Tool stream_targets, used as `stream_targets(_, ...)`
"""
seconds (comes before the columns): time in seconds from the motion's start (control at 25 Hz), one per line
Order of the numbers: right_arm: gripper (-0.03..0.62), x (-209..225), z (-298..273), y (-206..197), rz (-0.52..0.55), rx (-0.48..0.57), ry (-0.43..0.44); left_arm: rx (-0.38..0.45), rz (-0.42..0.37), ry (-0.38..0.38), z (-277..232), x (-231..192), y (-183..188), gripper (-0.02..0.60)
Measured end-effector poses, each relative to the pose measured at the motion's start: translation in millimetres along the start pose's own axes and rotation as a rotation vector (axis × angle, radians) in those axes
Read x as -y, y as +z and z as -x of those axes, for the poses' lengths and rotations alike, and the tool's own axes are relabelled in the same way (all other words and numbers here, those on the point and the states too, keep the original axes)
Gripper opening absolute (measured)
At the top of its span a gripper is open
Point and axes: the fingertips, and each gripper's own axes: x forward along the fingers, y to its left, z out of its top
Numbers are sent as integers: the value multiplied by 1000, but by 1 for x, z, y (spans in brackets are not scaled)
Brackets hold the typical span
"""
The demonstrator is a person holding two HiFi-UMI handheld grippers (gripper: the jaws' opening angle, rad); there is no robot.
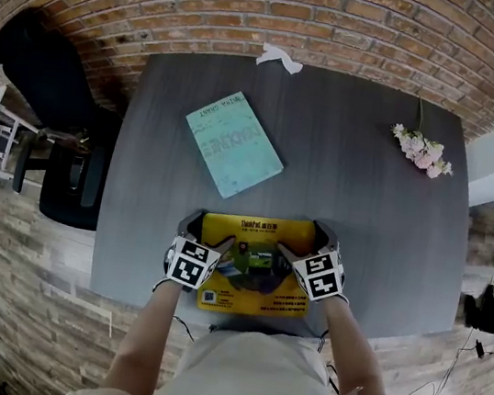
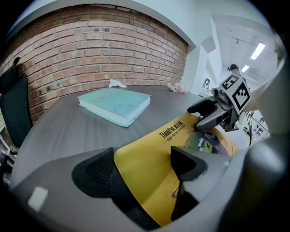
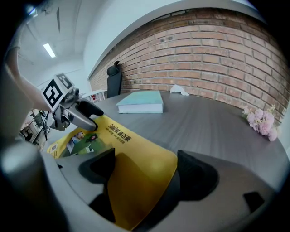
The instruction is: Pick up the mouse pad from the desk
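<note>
The yellow mouse pad (image 1: pixel 260 229) lies at the near edge of the dark desk (image 1: pixel 363 229), right in front of me. My left gripper (image 1: pixel 207 235) sits at the pad's left side and my right gripper (image 1: pixel 305 243) at its right side. In the left gripper view the pad (image 2: pixel 149 154) fills the gap of the left gripper (image 2: pixel 142 165), over one jaw and under the other, which stand apart. The right gripper view shows the same: the pad's corner (image 3: pixel 149 156) bends up inside the open right gripper (image 3: pixel 145 170). Each view also catches the opposite gripper at the pad's other edge.
A teal book (image 1: pixel 233 143) lies on the desk beyond the pad. Pink flowers (image 1: pixel 421 152) rest at the far right and a crumpled white tissue (image 1: pixel 278 57) at the back edge by the brick wall. A black chair (image 1: pixel 55 115) stands left of the desk.
</note>
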Motion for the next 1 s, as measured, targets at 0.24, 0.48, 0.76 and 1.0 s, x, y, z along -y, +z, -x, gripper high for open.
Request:
stream_targets(0.24,417,0,0,-1,-1,-3,-7,2,3,3,1,4,-1,362)
stream_targets(0.48,331,-9,1,1,9,-14,8,19,0,-10,2,18,1,254)
stream_targets(0.76,116,-34,2,1,28,-20,40,22,-29,-57,2,40,2,66)
stream_targets(1.0,34,-47,5,5,50,-10,21,49,-55,-54,8,47,7,29)
